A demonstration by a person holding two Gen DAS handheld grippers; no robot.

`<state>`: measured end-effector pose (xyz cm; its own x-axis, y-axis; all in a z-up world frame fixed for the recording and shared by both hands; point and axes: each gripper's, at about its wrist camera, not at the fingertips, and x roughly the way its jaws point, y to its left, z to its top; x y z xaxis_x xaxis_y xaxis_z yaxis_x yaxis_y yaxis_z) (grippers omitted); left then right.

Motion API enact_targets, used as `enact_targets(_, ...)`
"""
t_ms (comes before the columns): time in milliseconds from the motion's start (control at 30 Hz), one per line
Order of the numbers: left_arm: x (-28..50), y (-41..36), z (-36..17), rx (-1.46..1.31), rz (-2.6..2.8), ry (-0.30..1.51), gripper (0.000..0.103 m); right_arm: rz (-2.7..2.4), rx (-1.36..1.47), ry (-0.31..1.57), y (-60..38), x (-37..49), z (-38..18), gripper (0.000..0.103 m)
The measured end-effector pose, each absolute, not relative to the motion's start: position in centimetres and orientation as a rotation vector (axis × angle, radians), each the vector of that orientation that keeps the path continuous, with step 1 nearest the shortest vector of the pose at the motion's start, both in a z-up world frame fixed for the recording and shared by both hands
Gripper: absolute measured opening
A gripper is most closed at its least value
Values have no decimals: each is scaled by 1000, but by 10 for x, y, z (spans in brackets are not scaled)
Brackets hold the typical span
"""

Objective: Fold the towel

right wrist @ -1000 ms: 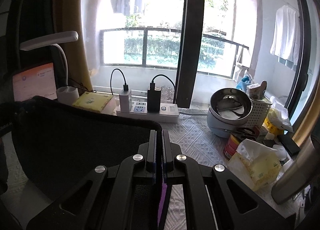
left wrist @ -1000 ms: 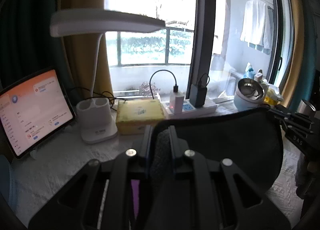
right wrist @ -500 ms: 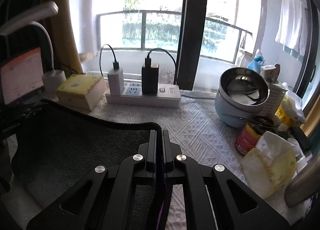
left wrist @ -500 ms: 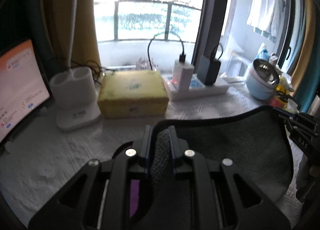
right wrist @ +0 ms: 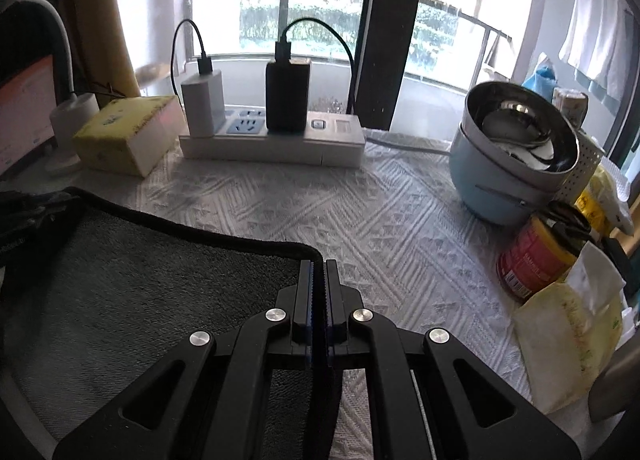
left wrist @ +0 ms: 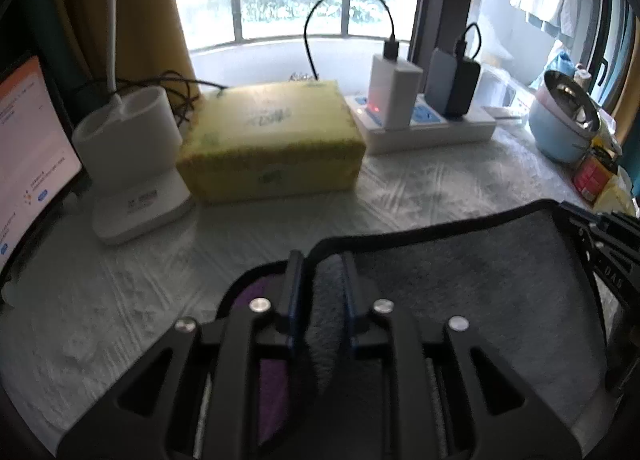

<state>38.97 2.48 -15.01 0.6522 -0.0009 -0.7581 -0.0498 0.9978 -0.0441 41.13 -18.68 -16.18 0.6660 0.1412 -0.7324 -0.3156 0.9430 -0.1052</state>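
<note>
Left gripper point(left wrist: 318, 260): jaws clamped on a bunched corner of the dark grey towel point(left wrist: 460, 280), a thick wad of pile showing between them.
Right gripper point(right wrist: 318, 264): jaws pressed nearly together on the towel's opposite corner, the black hem running out from the tips.
Towel: held by one edge between the two grippers, that edge stretched across above the tabletop point(right wrist: 400, 220) — the rest hangs or trails toward the person, out of view.
Progress: by my reading, a fold is under way but not laid down; no finished crease is visible, and how many layers are already doubled I cannot tell.
Left to do: lower the held edge, release, then any further folds.
Beyond: yellow tissue box point(left wrist: 272, 140), power strip point(right wrist: 272, 144), light blue pot point(right wrist: 516, 164) — all well apart from the towel.
</note>
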Motion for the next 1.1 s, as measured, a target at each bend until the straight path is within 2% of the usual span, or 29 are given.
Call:
enact_targets(200, 390, 28, -152, -72, 33, 867, 27, 256, -216, 847, -188, 419, -168, 5)
enact_targets(300, 393, 29, -155, -80, 45, 880, 36, 255, -217, 855, -187, 420, -168, 5)
enact_targets(367, 394, 32, -156, -92, 40, 887, 46, 252, -218, 865, -187, 422, -170, 5)
enact_targets(633, 397, 30, -157, -113, 17, 890, 50, 249, -212, 879, -187, 424, -171, 11)
enact_targets(700, 396, 30, -155, -117, 9, 889, 61, 246, -211, 879, -188, 424, -171, 16)
enact_targets(733, 393, 32, -153, -117, 7, 886, 76, 243, -209, 878, -188, 424, -170, 18)
enact_targets(767, 391, 33, -151, -117, 5, 881, 85, 239, -208, 875, -188, 424, -170, 24)
enact_targets(800, 390, 32, -149, -116, 2, 874, 87, 241, -206, 871, -189, 424, -169, 31)
enact_targets(900, 385, 31, -141, -109, 5, 856, 88, 247, -201, 859, -189, 421, -165, 42)
enact_targets(1100, 367, 34, -123, -100, 21, 811, 89, 251, -206, 804, -188, 408, -147, 49)
